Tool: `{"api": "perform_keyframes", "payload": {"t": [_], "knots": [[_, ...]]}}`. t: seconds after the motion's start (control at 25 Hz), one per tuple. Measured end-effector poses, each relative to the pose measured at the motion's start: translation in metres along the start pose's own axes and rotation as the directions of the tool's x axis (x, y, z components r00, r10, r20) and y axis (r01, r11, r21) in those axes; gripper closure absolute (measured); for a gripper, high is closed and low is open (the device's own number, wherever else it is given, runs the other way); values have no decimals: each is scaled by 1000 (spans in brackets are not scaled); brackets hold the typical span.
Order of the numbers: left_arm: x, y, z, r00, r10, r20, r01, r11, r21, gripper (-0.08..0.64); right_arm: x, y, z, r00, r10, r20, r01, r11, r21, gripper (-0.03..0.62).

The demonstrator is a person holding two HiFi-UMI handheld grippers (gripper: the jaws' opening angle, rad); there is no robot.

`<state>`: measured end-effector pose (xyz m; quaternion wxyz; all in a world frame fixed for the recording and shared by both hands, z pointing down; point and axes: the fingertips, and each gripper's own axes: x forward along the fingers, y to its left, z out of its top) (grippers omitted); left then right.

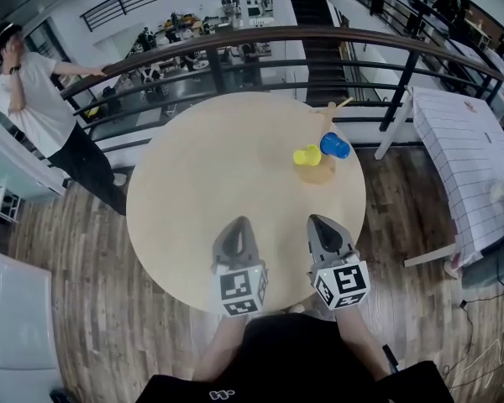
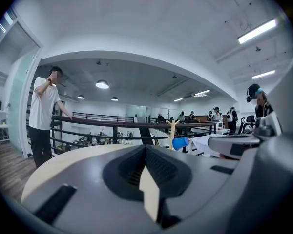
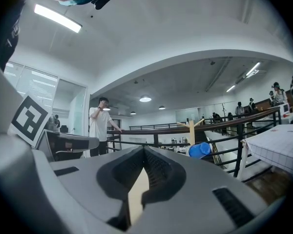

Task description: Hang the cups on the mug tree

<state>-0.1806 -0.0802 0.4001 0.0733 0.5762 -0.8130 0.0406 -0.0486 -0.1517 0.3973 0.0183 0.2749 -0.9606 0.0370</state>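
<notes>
A wooden mug tree [image 1: 328, 133] stands on the far right part of the round wooden table [image 1: 202, 175]. A blue cup [image 1: 335, 145] hangs on it, its mouth facing right. A yellow cup [image 1: 307, 155] sits low against the tree's left side; whether it hangs or rests on the base I cannot tell. My left gripper [image 1: 239, 223] and right gripper [image 1: 317, 220] sit side by side at the table's near edge, both shut and holding nothing. The left gripper view shows the tree [image 2: 173, 130] and blue cup [image 2: 180, 143] beyond the shut left gripper [image 2: 145, 147]. The right gripper view shows the blue cup [image 3: 199, 150] past the shut right gripper [image 3: 144, 150].
A dark railing [image 1: 260, 36] curves behind the table, with a drop to a lower floor beyond. A person in a white shirt [image 1: 34, 99] leans on it at the left. A table with a white checked cloth [image 1: 466, 149] stands to the right.
</notes>
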Motion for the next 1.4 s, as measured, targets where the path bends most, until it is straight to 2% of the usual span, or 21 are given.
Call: {"api": "perform_keyframes", "payload": {"t": [1.4], "knots": [[14, -4, -4, 999, -31, -11, 31, 1000, 1, 548, 7, -5, -4, 1000, -7, -8, 7, 1000, -19, 583]]}}
